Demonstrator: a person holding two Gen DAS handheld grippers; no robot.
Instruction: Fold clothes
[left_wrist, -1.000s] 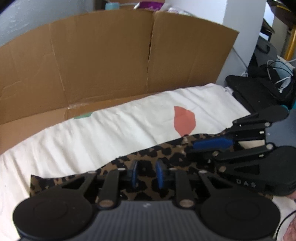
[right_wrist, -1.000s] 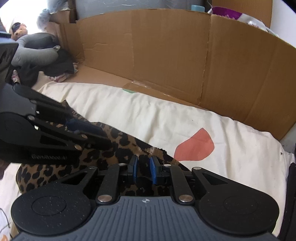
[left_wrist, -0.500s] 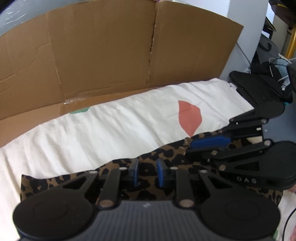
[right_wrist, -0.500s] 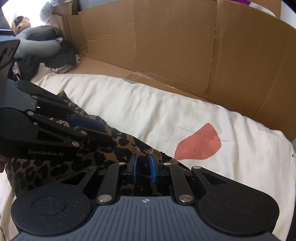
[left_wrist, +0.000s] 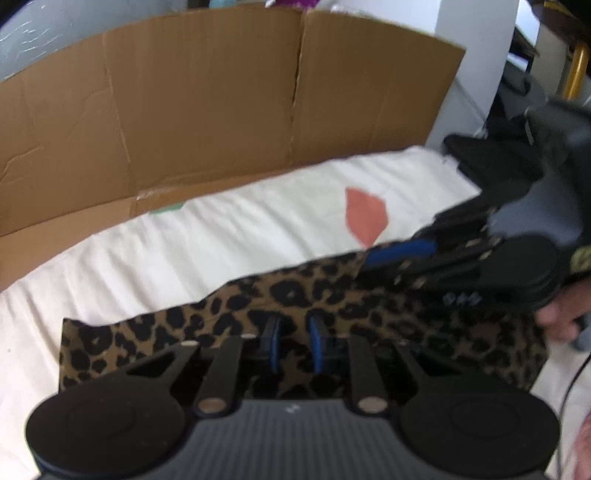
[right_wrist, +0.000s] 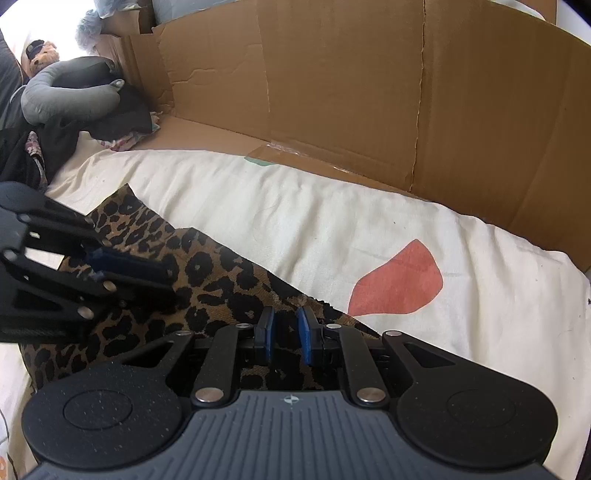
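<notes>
**Leopard cloth between two grippers, flattened box behind**

At the back, standing along the far edge of the cream sheet (right_wrist: 280, 221): a flattened cardboard box (right_wrist: 332, 74), panels opened out into a wall, creased and torn along one fold, tape at the base. Nothing inside it; no closed compartment to hold anything. Beyond its top edge in the left view, a few items too cropped to name. On the sheet, a coral patch (right_wrist: 399, 280) and a small green mark at the cardboard's foot.

Lying on the sheet, near edge of the bed: the leopard-print cloth (left_wrist: 332, 295), tan with black spots, stretched into a long band in the left view, its upper edge running straight and slightly frayed, left end squared off. In the right view, bunched and wrinkled, one pointed corner reaching toward the far left.

Left gripper (left_wrist: 293, 341): blue pads set a narrow gap apart and closing, spotted cloth seen between and under them; whether pinched, cannot tell. Right gripper (right_wrist: 285, 334): same narrow gap, cloth under the tips, grip likewise unclear. Each gripper seen side-on in the other's view, blue finger lying against the cloth. At the right edge of the left view, a hand (left_wrist: 561, 314) on the right gripper's body.

Far left, piled off the sheet: a grey neck pillow (right_wrist: 62, 96) and dark clothes (right_wrist: 122, 118).
</notes>
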